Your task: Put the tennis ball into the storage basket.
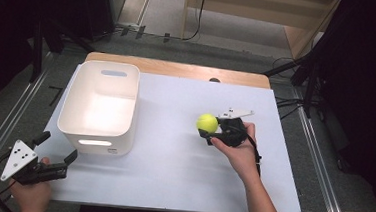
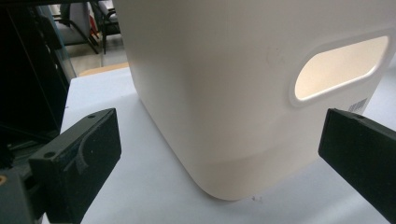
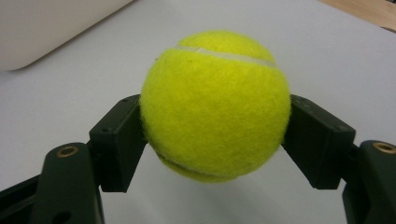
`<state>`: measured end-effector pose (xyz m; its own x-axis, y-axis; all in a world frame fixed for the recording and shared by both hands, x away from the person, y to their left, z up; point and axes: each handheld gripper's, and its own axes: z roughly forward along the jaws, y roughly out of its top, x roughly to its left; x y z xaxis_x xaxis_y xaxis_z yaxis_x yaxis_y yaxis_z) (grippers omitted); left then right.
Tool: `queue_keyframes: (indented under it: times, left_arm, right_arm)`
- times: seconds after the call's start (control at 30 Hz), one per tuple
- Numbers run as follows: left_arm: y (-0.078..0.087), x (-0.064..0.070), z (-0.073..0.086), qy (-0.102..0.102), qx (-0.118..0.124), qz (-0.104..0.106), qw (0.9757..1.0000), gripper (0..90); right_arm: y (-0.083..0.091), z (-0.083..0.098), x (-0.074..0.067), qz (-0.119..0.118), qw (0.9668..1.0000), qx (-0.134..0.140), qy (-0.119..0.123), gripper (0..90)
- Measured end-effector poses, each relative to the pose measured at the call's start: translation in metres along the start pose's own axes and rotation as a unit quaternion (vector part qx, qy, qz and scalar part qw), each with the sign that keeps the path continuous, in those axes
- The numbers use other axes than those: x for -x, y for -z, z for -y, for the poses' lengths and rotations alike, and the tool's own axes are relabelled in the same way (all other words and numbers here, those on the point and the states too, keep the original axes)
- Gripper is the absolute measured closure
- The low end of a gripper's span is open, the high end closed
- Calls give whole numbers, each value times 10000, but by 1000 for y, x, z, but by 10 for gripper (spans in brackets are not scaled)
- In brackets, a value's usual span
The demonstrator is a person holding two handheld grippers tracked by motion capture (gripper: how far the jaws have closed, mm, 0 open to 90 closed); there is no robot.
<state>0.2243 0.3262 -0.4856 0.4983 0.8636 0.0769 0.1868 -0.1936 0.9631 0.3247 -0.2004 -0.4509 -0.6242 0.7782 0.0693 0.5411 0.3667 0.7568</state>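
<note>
Holding my left hand-held gripper (image 1: 57, 149) at 7 o'clock on the surface (image 1: 171, 175), jaws wide and empty, aimed at the near corner of the white bin (image 1: 101, 105), not touching it. My right hand-held gripper (image 1: 209, 130) sits right of centre, at 3 o'clock from the bin, jaws clamped on the tennis ball (image 3: 215, 105). Bin stands at 10 o'clock, well apart from the ball.

A lab-like recording room: dark stands (image 1: 40, 45), floor cables (image 1: 289, 100) and rails (image 1: 4, 123) surround a white-covered table (image 1: 171, 175).
</note>
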Motion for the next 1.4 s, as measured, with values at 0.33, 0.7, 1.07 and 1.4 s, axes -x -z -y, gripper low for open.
queue_keyframes:
  times: [0.33, 0.7, 1.07, 1.4]
  left_arm:
    - [0, 0, 0, 7, 7, 1, 10000, 0]
    - [0, 0, 0, 9, 24, 13, 10000, 0]
    - [1, 0, 0, 7, 13, 12, 10000, 0]
    - [0, 0, 0, 0, 13, 11, 10000, 0]
  right_arm:
    - [-2, -6, -5, -117, 9999, 51, 32, 248]
    - [-4, -12, -11, -242, 9997, 80, 64, 248]
    - [-5, -18, -16, -323, 9993, 114, 113, 248]
    - [-5, -23, -19, -368, 9991, 145, 164, 248]
